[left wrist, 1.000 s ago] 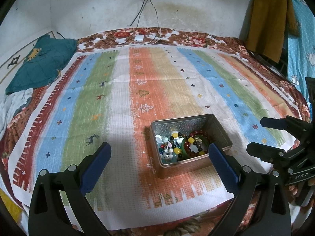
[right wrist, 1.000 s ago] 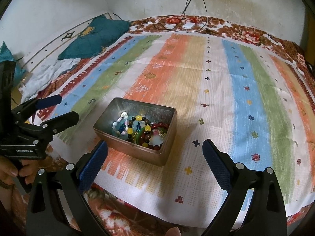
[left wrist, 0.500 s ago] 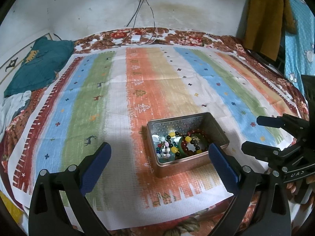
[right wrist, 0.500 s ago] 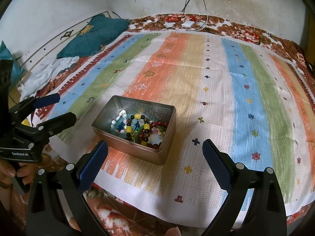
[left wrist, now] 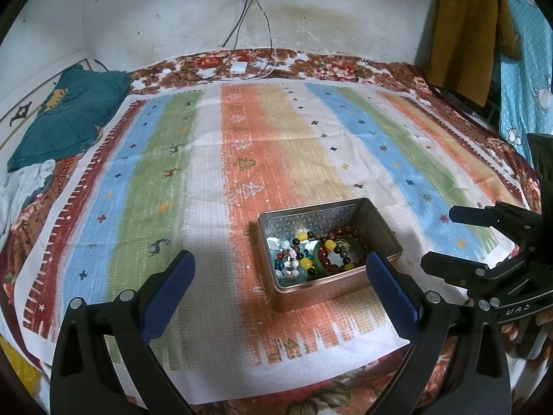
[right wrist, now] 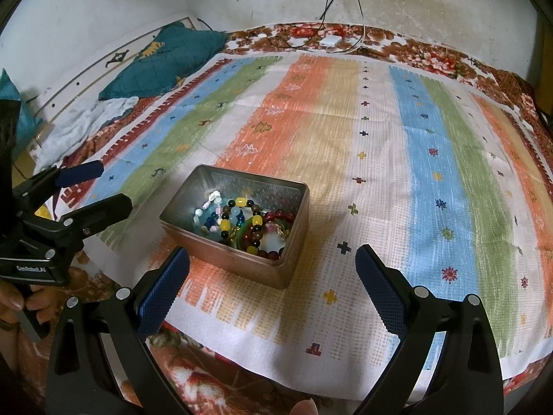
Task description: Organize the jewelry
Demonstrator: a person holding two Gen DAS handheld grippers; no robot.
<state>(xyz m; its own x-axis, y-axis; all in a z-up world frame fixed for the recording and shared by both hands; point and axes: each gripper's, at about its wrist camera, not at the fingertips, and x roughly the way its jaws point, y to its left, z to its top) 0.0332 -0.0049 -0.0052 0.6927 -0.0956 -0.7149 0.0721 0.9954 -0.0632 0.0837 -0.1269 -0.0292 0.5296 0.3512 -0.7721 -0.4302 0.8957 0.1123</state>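
Observation:
A rectangular metal tin (left wrist: 380, 230) stands on the striped cloth, holding several bead bracelets (left wrist: 340, 250) in red, yellow, green and black. It also shows in the right wrist view (right wrist: 293, 238), with the bracelets (right wrist: 255, 224) inside. My left gripper (left wrist: 280, 288) is open and empty, just in front of the tin, its right finger near the tin's front right corner. My right gripper (right wrist: 273, 285) is open and empty, in front of the tin. Each gripper also shows in the other's view, the right (left wrist: 459, 238) and the left (right wrist: 103, 186).
The striped cloth (left wrist: 207, 173) covers a bed with a floral sheet. A teal pillow (left wrist: 65, 114) and white clothes lie at the left. A charger and cables (left wrist: 238, 67) lie at the far edge by the wall. Clothes (left wrist: 466, 24) hang at the right.
Both grippers have drawn slightly nearer the tin, which sits a little lower and larger in both views. Both stay open and empty.

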